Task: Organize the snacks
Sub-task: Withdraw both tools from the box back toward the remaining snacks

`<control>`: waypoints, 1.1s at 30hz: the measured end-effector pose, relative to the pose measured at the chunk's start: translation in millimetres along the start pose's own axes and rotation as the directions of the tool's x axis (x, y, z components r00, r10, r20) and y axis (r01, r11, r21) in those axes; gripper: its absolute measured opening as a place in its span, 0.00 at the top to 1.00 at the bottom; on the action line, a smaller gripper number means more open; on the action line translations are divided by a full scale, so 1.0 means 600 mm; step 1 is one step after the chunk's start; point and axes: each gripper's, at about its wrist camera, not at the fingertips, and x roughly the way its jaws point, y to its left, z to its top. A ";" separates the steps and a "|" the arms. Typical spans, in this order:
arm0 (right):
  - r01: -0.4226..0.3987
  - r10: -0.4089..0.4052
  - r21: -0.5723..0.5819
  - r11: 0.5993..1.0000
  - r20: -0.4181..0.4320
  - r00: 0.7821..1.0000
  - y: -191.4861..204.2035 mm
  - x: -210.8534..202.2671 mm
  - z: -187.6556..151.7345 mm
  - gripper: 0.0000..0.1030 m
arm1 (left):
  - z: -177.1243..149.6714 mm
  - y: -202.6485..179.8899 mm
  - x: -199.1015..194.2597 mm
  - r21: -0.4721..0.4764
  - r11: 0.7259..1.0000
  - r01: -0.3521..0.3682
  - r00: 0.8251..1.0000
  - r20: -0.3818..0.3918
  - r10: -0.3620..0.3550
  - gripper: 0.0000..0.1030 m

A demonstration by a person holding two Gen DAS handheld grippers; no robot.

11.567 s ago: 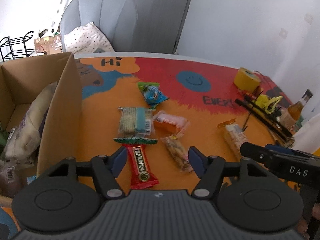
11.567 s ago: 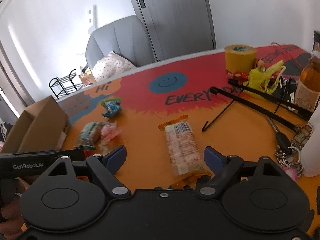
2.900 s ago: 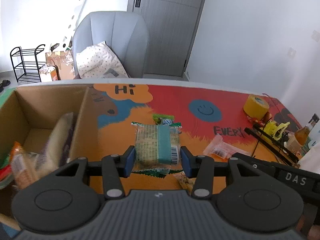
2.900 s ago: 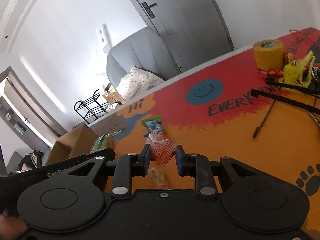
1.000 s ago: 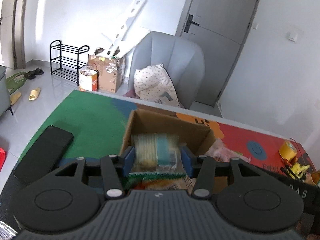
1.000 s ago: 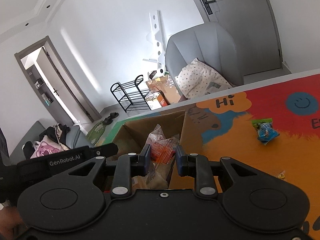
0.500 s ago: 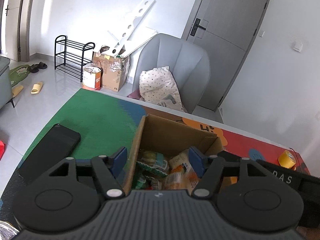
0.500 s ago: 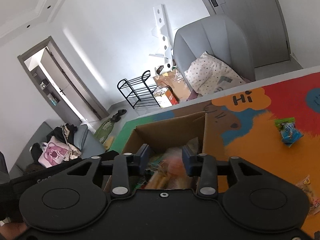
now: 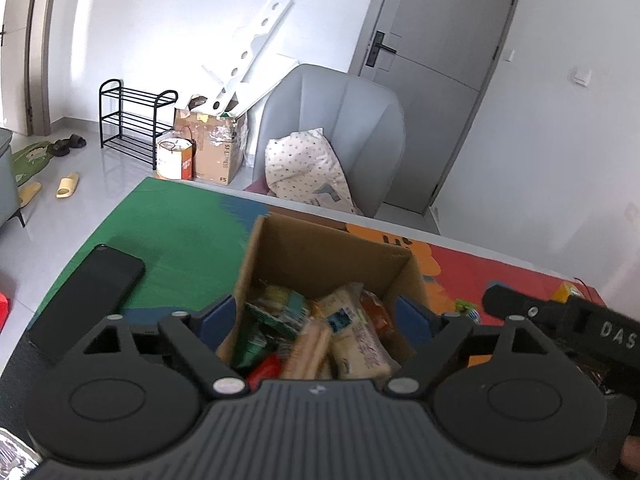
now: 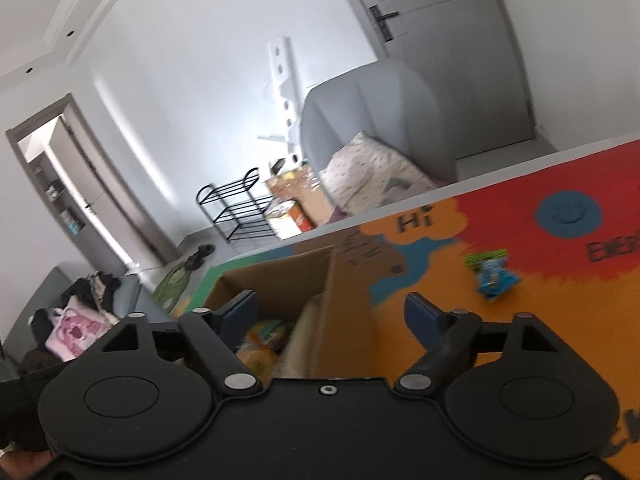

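Observation:
An open cardboard box (image 9: 320, 248) stands on the colourful table mat and holds several snack packets (image 9: 352, 336), among them the green-banded cracker pack (image 9: 280, 310). My left gripper (image 9: 316, 320) is open and empty, above the box. My right gripper (image 10: 334, 312) is open and empty, over the box's right wall (image 10: 344, 300). A blue and green snack packet (image 10: 492, 274) lies on the orange part of the mat, to the right of the box. The right gripper's body (image 9: 560, 316) shows at the right of the left wrist view.
A black phone (image 9: 86, 288) lies on the green part of the mat, left of the box. Behind the table stand a grey armchair (image 9: 332, 120) with a spotted pillow, a black shoe rack (image 9: 132, 120) and a grey door (image 9: 436, 60).
Both grippers opened and let go of their packets into the box: the left its cracker pack, the right its clear orange packet. The right gripper has since swung to the right.

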 end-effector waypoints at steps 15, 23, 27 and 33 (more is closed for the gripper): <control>0.094 -0.094 0.023 0.995 -0.006 0.996 -0.078 -0.061 -0.025 0.04 | -0.042 -0.079 -0.008 0.075 0.995 0.058 0.998 -0.028 -0.056 0.05; 0.126 -0.127 0.040 0.991 0.003 0.992 -0.122 -0.090 -0.036 0.00 | -0.059 -0.122 -0.007 0.117 0.987 0.112 0.993 -0.053 -0.107 0.04; 0.138 -0.139 0.063 0.988 0.003 0.990 -0.147 -0.099 -0.043 0.00 | -0.066 -0.141 -0.008 0.134 0.982 0.135 0.990 -0.059 -0.128 0.04; 0.134 -0.134 0.060 0.989 -0.006 0.991 -0.168 -0.104 -0.050 0.00 | -0.075 -0.168 -0.003 0.154 0.976 0.153 0.987 -0.073 -0.143 0.04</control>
